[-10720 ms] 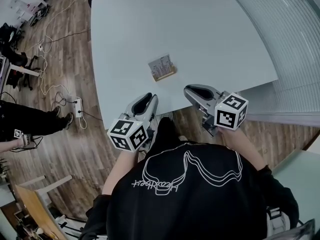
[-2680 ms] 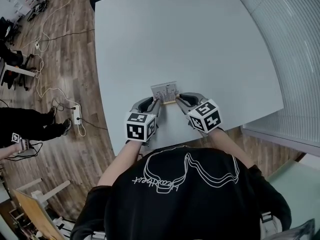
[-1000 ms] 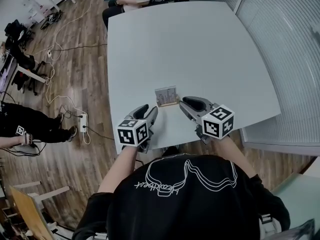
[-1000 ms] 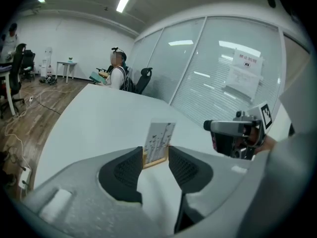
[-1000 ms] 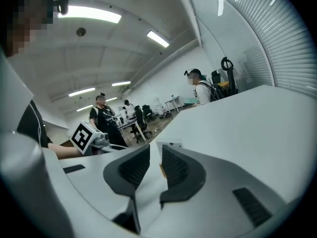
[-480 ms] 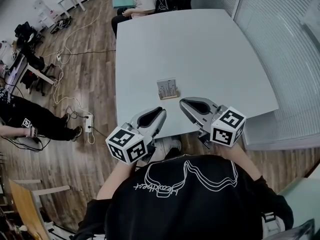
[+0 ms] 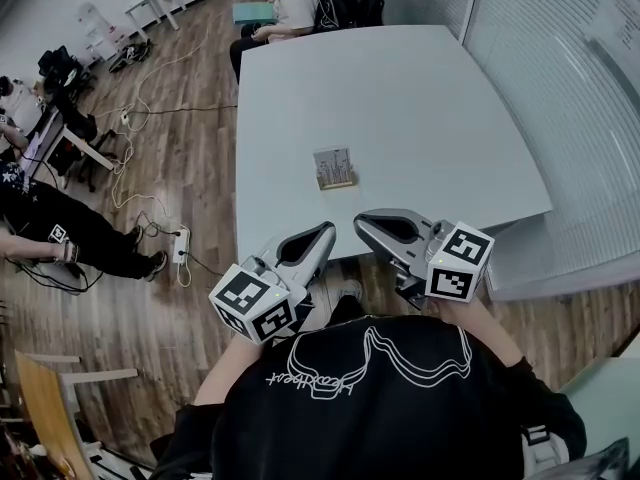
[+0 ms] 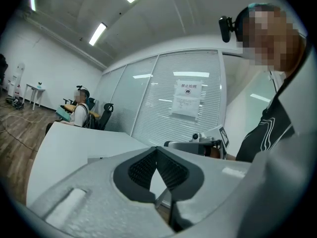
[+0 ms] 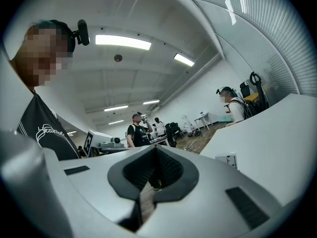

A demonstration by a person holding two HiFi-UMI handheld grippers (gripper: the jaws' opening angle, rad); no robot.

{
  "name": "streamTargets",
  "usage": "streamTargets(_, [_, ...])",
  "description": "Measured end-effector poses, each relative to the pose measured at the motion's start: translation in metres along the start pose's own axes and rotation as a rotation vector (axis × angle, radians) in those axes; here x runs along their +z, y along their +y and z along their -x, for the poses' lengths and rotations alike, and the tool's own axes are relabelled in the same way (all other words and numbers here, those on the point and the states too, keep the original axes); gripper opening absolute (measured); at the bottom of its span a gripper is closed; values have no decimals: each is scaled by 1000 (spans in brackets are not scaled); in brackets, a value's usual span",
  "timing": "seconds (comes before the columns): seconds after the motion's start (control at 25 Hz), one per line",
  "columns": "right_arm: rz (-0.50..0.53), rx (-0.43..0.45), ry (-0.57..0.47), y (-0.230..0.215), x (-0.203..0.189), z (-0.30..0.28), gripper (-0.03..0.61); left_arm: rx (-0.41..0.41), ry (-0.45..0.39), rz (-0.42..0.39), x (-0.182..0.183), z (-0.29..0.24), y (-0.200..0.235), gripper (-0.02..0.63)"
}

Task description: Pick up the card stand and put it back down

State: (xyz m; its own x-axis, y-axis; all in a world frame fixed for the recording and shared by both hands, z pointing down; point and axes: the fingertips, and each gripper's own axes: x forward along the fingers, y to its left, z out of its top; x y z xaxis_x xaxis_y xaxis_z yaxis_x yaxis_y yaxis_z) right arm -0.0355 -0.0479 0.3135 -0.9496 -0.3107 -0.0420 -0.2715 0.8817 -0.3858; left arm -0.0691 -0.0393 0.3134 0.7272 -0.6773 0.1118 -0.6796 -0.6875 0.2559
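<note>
The small card stand [image 7: 334, 168], a pale printed card upright in a light wooden base, rests on the white rectangular table [image 7: 400, 98]. It is ahead of both grippers and well apart from them, roughly in line with the gap between their tips. The left gripper [image 7: 328, 230] has its jaws pressed together, having just been closing, and its own view shows nothing between the dark ribbed pads [image 8: 171, 171]. The right gripper [image 7: 360, 220] is likewise closed and empty. In its own view the stand [image 9: 229, 160] appears off to the right, on the tabletop. Both grippers hang level at the table's near edge, tips pointing toward each other.

With the stand set down, upright and untouched, either the lift and return are complete or the pick has yet to start. The closed, empty jaws suggest nothing is left to do.
</note>
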Motion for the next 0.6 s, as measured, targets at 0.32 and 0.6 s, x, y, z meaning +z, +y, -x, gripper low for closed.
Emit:
streamTargets(0.32, [24,-2,16,21,-11,17,8,33,-3,-11,-9,13,-22,14])
streamTargets(0.6, [44,4,14,26,-7,24,8,52,-15,-7,-6,14,-30,14])
